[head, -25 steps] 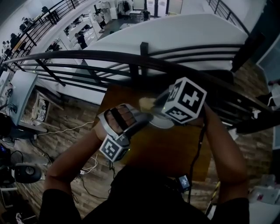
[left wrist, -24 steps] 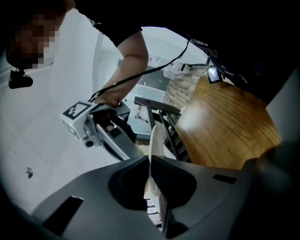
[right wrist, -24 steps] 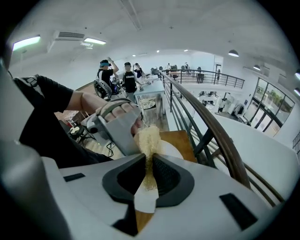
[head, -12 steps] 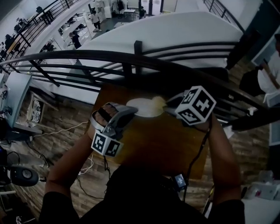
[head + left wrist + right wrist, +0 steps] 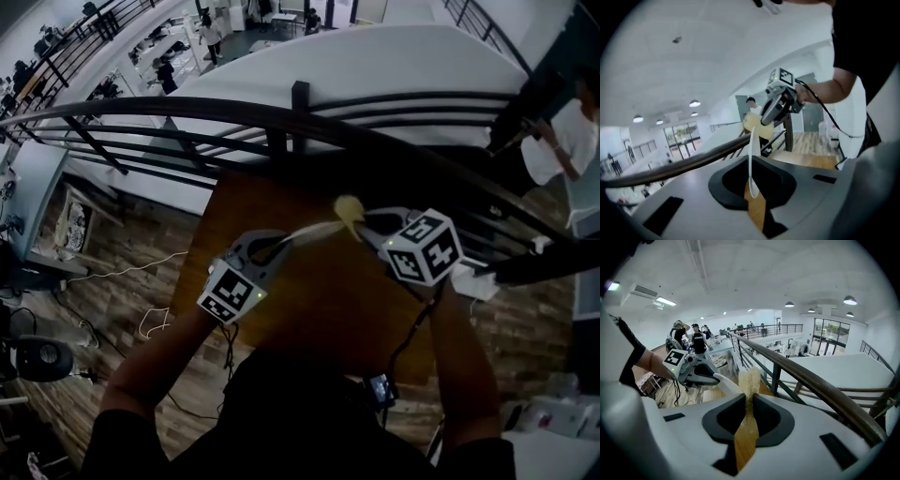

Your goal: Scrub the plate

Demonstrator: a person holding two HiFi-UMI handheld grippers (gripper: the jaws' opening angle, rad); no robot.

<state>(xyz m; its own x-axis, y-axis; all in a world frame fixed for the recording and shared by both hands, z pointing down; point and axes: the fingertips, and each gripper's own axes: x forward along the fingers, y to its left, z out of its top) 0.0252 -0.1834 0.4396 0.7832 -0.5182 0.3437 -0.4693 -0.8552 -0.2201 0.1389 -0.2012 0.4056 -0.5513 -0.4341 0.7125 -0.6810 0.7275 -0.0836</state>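
Note:
My left gripper (image 5: 279, 247) is shut on the rim of a white plate (image 5: 314, 231), which it holds edge-on over the wooden table (image 5: 323, 309). In the left gripper view the plate (image 5: 751, 154) stands as a thin upright line between the jaws. My right gripper (image 5: 367, 221) is shut on a yellow sponge (image 5: 349, 210), which sits at the plate's far edge. The right gripper view shows the sponge (image 5: 750, 378) pinched between its jaws, with the plate (image 5: 725, 382) and the left gripper (image 5: 707, 377) just to its left. From the left gripper view, the sponge (image 5: 756, 125) meets the plate's top.
A dark curved railing (image 5: 281, 117) runs along the far side of the table, with a drop to a lower floor beyond it. A white object (image 5: 473, 281) lies at the right of the table. A person in a white top (image 5: 553, 141) stands at the far right.
The plate has rolled from showing its flat face to standing edge-on. Both grippers have come down and nearer to me, and the sponge has stayed at the plate's rim.

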